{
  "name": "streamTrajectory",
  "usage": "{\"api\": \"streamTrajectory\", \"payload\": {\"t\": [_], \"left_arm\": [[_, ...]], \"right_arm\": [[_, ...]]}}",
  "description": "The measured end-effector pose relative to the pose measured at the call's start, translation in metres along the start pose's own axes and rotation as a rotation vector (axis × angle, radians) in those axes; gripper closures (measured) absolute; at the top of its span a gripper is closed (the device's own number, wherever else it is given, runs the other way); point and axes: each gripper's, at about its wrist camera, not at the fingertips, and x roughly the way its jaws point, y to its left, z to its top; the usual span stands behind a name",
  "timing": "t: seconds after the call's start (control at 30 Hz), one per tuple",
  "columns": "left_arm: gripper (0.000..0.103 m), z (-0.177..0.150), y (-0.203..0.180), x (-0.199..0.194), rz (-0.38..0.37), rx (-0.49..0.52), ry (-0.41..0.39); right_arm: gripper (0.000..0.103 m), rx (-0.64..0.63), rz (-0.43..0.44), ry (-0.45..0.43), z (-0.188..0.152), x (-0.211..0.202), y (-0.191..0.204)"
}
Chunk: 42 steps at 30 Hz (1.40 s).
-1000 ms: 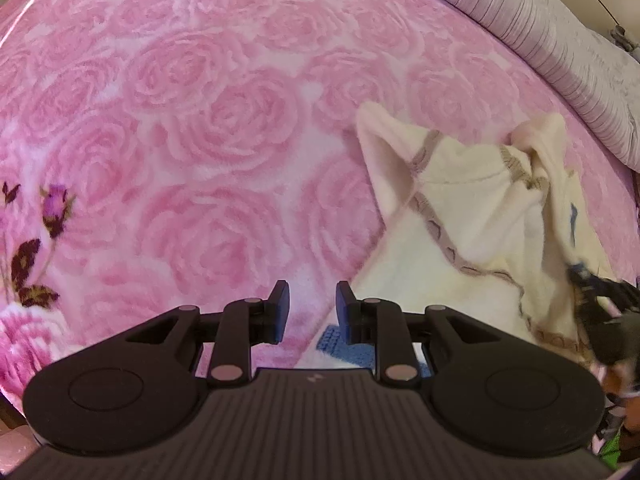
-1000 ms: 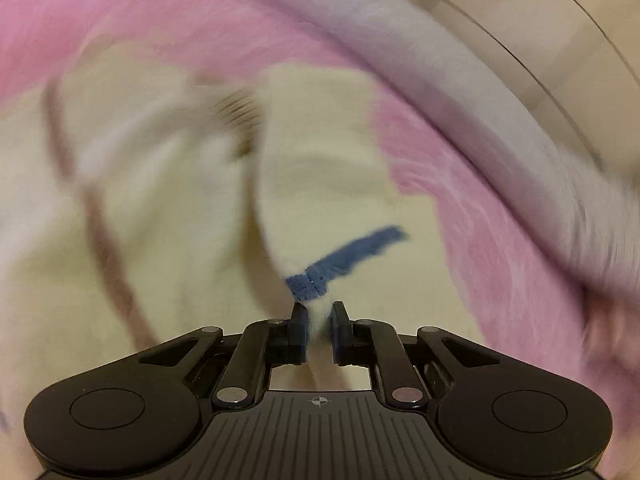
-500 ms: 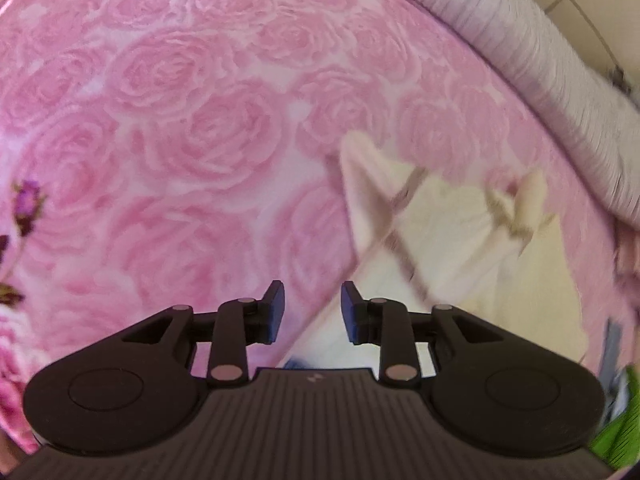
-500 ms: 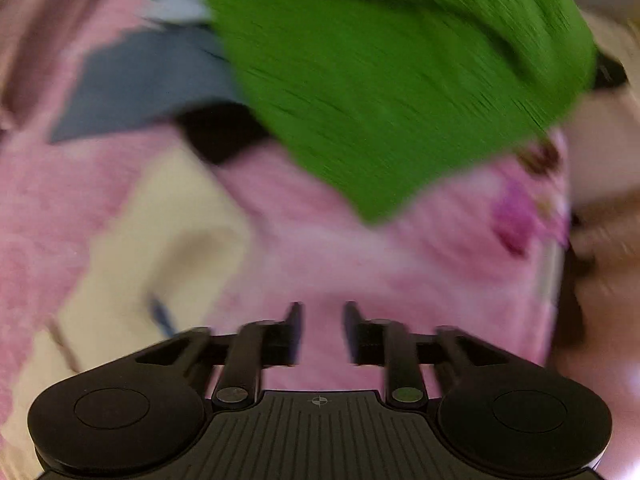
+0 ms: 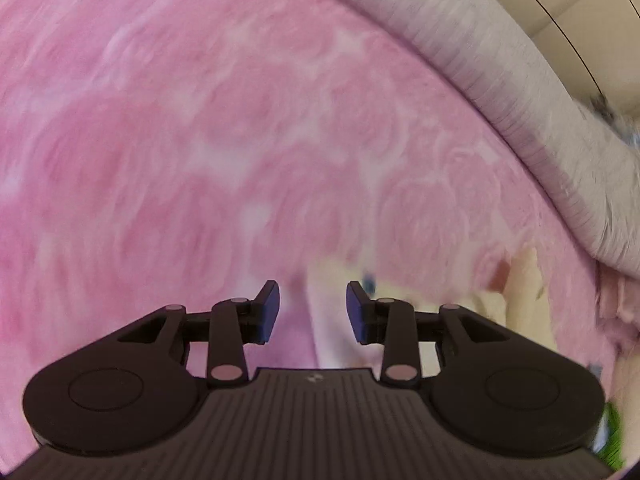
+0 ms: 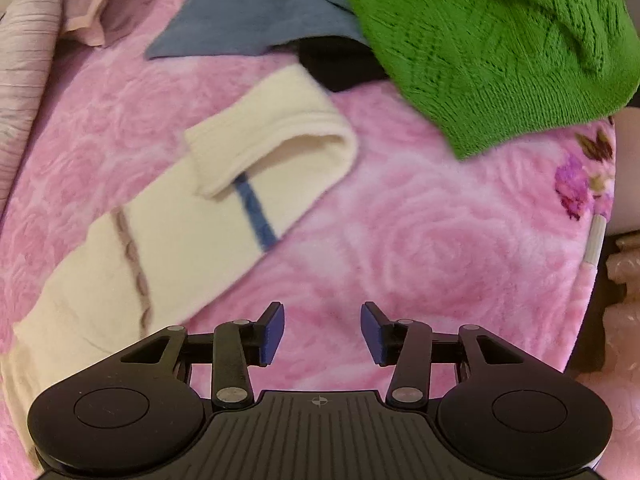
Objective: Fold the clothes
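So the whole thing is happening on a fluffy pink rose-print blanket point(image 6: 420, 232), with a pale ribbed bolster point(image 5: 520, 92) running along its far right edge in the left wrist view.

The cream knit garment with a brown stitched line and a blue stripe point(image 6: 168, 240) lies stretched out on the blanket, left of the right gripper point(image 6: 322, 334). One cuff end is flipped back over itself near the blue stripe. Both sets of jaws have just been opening. The right gripper's are spread with only bare blanket between them, so it holds nothing. The left gripper point(image 5: 312, 312) is also spread and empty; its view is badly smeared, but a pale edge of the cream garment sits just past its right finger.

What could go wrong, I reckon: that loose flipped cuff could bunch into the next fold if nobody flattens it first. And the plush blanket could easily get pinched along with the knit, dragging everything crooked.

Other stuff around: a chunky green knit point(image 6: 492, 44) hangs over the far right, on top of something black point(image 6: 336, 64). A grey-blue cloth point(image 6: 248, 24) lies far centre. The black piece nearly touches the cream cuff, so a fold going that way is crowded.
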Motion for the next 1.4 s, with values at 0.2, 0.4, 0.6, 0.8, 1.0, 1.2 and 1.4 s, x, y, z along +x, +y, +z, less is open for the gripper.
{"api": "streamTrajectory", "payload": {"t": [0.2,0.4,0.6,0.8,1.0,1.2,1.4], "left_arm": [[0.071,0.038,-0.064,0.056,-0.059,0.538,0.205],[0.071,0.021,-0.093,0.105,-0.075,0.878,0.384],[0.093,-0.017,-0.102,0.094,-0.140,1.067,0.417],[0.095,0.016,-0.068,-0.012,-0.095,0.672,-0.060],[0.103,0.018,0.006,-0.155,0.197,0.297,-0.568],[0.097,-0.007,0.087,-0.117,0.285,0.018,-0.186],[0.064,0.003,0.082,-0.083,0.201,0.020,-0.156]], "right_arm": [[0.055,-0.051,-0.034,0.011,-0.022,0.006,0.035],[0.055,-0.049,-0.047,0.008,-0.028,0.006,0.050],[0.054,-0.047,-0.074,-0.006,-0.028,0.010,0.062],[0.054,-0.096,-0.021,0.040,-0.036,0.021,0.090],[0.054,-0.147,0.016,0.018,-0.035,0.019,0.115],[0.054,-0.228,0.086,0.085,-0.053,0.025,0.132],[0.054,-0.252,0.027,0.077,-0.056,0.026,0.123]]}}
